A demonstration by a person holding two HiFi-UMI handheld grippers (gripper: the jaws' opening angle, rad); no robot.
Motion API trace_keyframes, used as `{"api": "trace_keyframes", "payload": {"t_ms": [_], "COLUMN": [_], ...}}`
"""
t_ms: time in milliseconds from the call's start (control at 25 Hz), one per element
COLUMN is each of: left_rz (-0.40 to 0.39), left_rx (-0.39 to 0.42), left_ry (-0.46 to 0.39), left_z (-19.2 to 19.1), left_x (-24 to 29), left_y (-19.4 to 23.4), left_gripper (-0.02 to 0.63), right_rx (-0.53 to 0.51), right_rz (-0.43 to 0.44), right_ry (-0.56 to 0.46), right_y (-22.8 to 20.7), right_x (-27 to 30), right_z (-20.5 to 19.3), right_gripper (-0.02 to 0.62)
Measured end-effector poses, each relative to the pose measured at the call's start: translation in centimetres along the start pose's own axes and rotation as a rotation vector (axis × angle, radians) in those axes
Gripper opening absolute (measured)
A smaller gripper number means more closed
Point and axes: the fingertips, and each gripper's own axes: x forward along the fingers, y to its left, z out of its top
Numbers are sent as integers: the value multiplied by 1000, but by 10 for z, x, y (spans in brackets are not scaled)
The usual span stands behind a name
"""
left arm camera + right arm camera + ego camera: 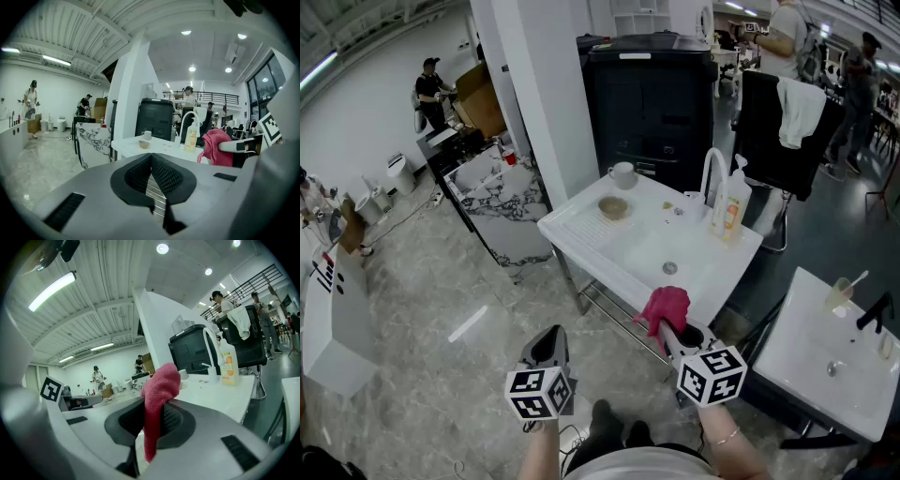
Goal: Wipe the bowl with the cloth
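A small tan bowl (pixel 613 207) sits on the draining board of the white sink unit (pixel 581 234), also seen far off as the bowl (pixel 144 144). My right gripper (pixel 667 330) is shut on a pink cloth (pixel 664 307), held in the air just short of the sink's near edge; in the right gripper view the cloth (pixel 157 399) hangs clamped between the pads. My left gripper (pixel 551 349) is shut with nothing in it, over the floor left of the sink; its pads (pixel 164 174) meet.
A white mug (pixel 622 174), a white tap (pixel 711 178) and an orange soap bottle (pixel 732 208) stand on the sink unit. A black cabinet (pixel 652 98) and a white pillar (pixel 539 84) rise behind it. A second white sink (pixel 825 361) is at right. People stand far back.
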Motion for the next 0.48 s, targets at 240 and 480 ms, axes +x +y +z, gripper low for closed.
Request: {"api": "trace_keyframes", "payload": {"t_ms": [240,480], "left_rz": [-7,2], "left_rx": [27,30], "left_ry": [-1,12], "left_z": [1,-2], "left_x": [-6,-4], "left_y": [-2,-4], "left_gripper": [21,21], "right_rx": [0,2], "right_rz": [3,33], "right_ry": [-4,0], "right_y": [3,4], "right_x": [-1,3], "right_z": [-1,-3], "right_gripper": [46,48]}}
